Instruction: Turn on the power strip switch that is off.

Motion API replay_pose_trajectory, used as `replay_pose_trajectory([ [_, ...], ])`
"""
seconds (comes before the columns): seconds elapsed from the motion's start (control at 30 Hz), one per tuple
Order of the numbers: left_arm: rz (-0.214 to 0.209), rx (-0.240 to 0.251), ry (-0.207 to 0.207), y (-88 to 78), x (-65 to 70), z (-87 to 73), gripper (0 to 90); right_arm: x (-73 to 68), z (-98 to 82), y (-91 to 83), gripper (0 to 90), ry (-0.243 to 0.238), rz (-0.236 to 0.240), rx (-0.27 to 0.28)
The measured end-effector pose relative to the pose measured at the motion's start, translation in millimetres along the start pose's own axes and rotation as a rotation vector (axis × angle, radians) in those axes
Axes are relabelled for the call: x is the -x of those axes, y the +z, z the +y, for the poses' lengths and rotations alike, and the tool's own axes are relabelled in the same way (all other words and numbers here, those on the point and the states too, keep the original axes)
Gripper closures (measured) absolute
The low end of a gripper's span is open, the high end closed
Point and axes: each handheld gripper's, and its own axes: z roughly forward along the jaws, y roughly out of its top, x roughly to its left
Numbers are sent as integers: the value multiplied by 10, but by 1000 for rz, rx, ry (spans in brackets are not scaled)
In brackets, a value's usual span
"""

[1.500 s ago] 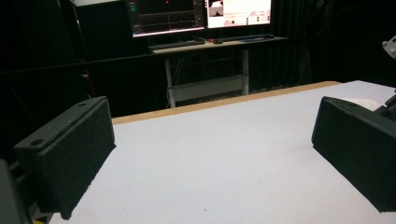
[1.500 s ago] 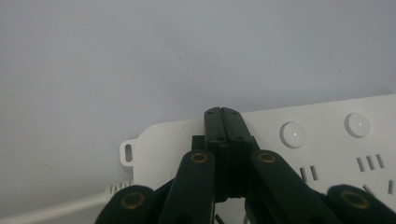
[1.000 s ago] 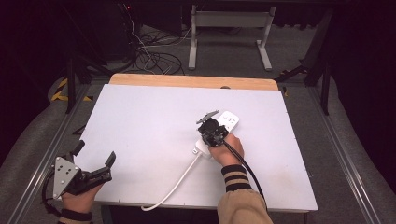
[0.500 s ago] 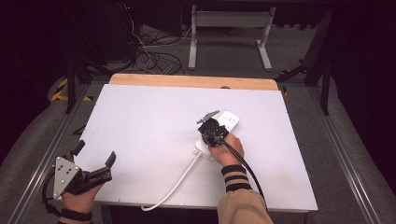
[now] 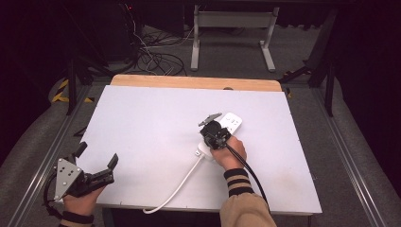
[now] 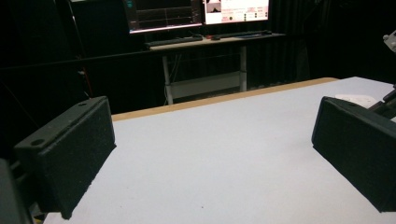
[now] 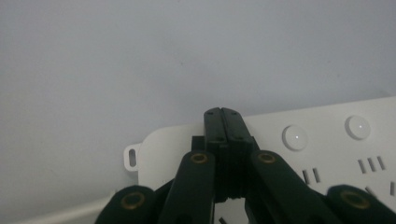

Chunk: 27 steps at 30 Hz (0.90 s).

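A white power strip (image 5: pixel 230 123) lies right of the table's middle, and its white cord (image 5: pixel 179 187) runs off the front edge. My right gripper (image 5: pixel 214 135) points down onto the strip's near end. In the right gripper view the gripper (image 7: pixel 222 114) is shut with nothing between the jaws, its tip over the power strip (image 7: pixel 327 140) near two round buttons (image 7: pixel 295 137). My left gripper (image 5: pixel 98 154) hovers at the front left corner, open. In the left gripper view this gripper (image 6: pixel 210 154) holds its pads (image 6: pixel 70 149) wide apart over bare tabletop.
The white table (image 5: pixel 151 123) has a wooden strip (image 5: pixel 194 82) along its far edge. Beyond it on the floor are tangled cables (image 5: pixel 151 56) and a metal desk frame (image 5: pixel 231 38). Monitors (image 6: pixel 196 11) glow on a far desk.
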Motion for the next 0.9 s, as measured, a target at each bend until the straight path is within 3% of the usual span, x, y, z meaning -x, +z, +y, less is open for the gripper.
replay_pose_trajectory([
  [0.33, -1, 0, -5, 9, 3, -2, 1, -3, -14, -1, 900, 7, -3, 9],
  [0.5, 1, 1, -8, 7, -2, -3, 2, 22, -53, 0, 900, 27, 19, 48],
  [0.6, 2, -3, -4, 14, -9, -8, 2, 59, -98, -20, 900, 39, 20, 101],
  [0.67, 0, -4, -6, 18, -7, -10, 2, 100, -143, -58, 900, 76, 38, 161],
  [0.9, 0, -1, -2, 14, 4, -4, 2, 188, -269, -312, 900, 67, 11, 362],
])
